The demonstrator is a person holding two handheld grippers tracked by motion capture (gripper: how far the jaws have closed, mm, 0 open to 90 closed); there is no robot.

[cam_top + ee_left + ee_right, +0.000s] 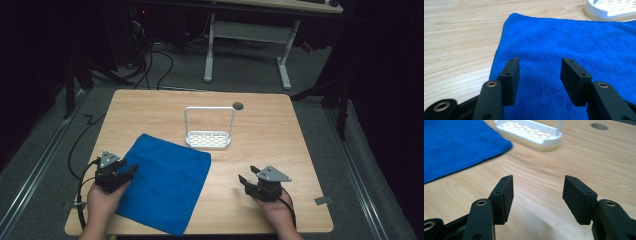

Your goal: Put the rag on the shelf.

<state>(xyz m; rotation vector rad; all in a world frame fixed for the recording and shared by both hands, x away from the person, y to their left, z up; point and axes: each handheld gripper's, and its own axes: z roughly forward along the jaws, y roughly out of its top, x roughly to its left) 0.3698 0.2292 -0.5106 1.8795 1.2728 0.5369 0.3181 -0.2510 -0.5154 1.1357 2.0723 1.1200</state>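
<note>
A blue cloth lies flat on the wooden table, left of centre. My left gripper hovers at the cloth's left edge, open, with its jaws spread over the blue cloth and nothing pinched between them; the left gripper points toward the rack. My right gripper is open above bare wood to the right of the cloth, and the right gripper has empty jaws. A white rack with a tall wire handle stands behind the cloth's far corner.
A round dark hole sits in the table behind the rack. The white rack and the blue cloth lie ahead of the right gripper. A white-legged desk stands beyond the table's far edge.
</note>
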